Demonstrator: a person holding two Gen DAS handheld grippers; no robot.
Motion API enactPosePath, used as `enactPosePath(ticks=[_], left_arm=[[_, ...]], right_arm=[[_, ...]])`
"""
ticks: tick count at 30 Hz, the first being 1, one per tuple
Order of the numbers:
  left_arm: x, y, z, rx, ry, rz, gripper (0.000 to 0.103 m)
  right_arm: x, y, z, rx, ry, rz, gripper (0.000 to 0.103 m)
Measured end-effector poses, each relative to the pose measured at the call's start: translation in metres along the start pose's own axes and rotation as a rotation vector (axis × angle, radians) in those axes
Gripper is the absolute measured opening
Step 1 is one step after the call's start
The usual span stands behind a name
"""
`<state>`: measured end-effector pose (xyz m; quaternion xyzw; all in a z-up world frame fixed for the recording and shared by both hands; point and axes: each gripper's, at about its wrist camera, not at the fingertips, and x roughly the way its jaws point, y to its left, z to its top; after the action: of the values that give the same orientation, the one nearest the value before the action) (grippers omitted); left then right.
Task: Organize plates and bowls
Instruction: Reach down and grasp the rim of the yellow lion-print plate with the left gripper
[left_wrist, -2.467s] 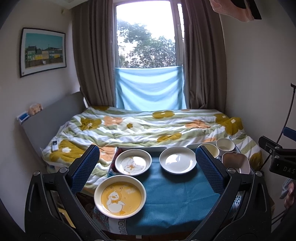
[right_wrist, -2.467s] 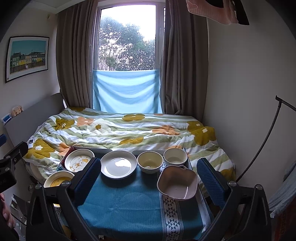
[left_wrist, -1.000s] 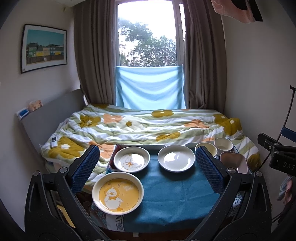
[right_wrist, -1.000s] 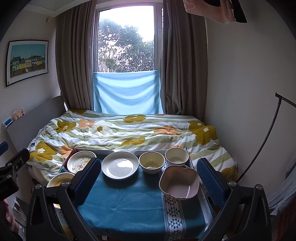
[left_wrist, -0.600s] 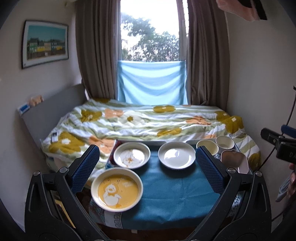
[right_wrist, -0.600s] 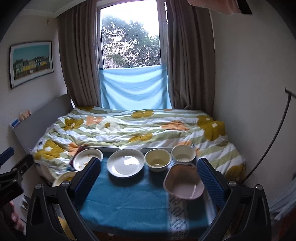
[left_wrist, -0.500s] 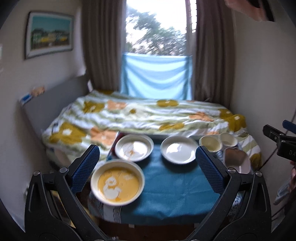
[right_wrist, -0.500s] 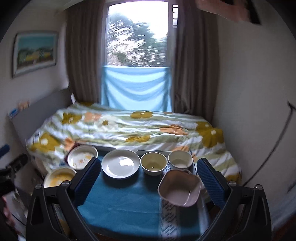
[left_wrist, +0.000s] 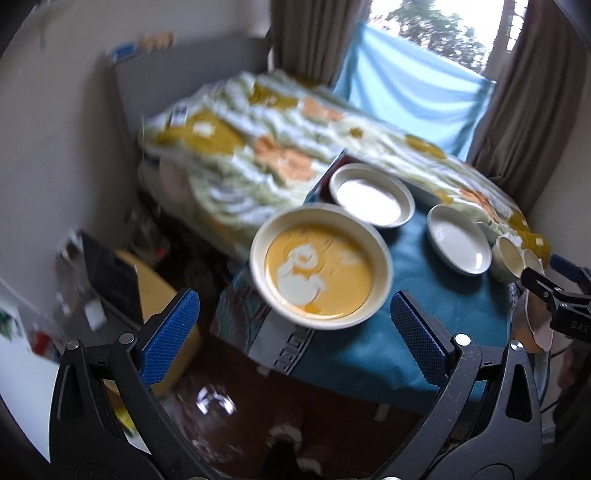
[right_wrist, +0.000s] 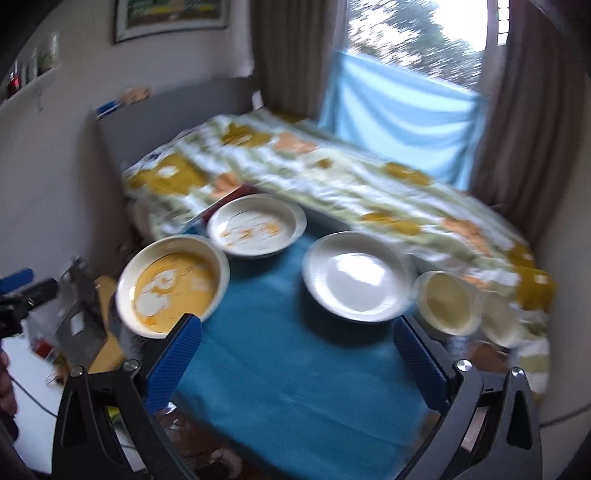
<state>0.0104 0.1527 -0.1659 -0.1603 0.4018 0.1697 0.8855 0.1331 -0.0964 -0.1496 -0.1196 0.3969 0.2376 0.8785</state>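
A yellow duck plate (left_wrist: 319, 266) sits at the near left corner of the blue-clothed table (left_wrist: 369, 354); it also shows in the right wrist view (right_wrist: 172, 286). Behind it lies a cream duck plate (left_wrist: 371, 194) (right_wrist: 256, 225), then a plain white plate (left_wrist: 459, 239) (right_wrist: 356, 277) and two small bowls (right_wrist: 447, 302) (left_wrist: 509, 258). My left gripper (left_wrist: 293, 321) is open and empty, just short of the yellow plate. My right gripper (right_wrist: 297, 350) is open and empty over the cloth, short of the white plate. Both views are motion-blurred.
A bed with a flowered quilt (left_wrist: 266, 147) runs behind the table. A yellow box and clutter (left_wrist: 140, 288) lie on the floor to the left. The pink bowl's edge (left_wrist: 535, 325) shows at the far right, behind the right gripper's body (left_wrist: 561, 295).
Both grippers have swung down and to the left, closer to the table. The plates now look larger and nearer. Nothing on the table has moved.
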Motion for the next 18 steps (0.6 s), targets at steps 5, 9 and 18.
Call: enactPosePath(ticks=[5, 9, 18], left_arm=[[0.056, 0.03, -0.004, -0.075, 0.124, -0.077, 0.09], [0.108, 0.049, -0.004, -0.164, 0.242, -0.152, 0.074], [0.169, 0.066, 0.003, -0.203, 0.357, -0.201, 0.058]], right_arm=[[0.077, 0.023, 0.013, -0.003, 0.125, 0.148, 0.103], [0.136, 0.032, 0.015, 0.022, 0.245, 0.22, 0.089], [0.207, 0.041, 0.027, 0.053, 0.364, 0.294, 0.062]])
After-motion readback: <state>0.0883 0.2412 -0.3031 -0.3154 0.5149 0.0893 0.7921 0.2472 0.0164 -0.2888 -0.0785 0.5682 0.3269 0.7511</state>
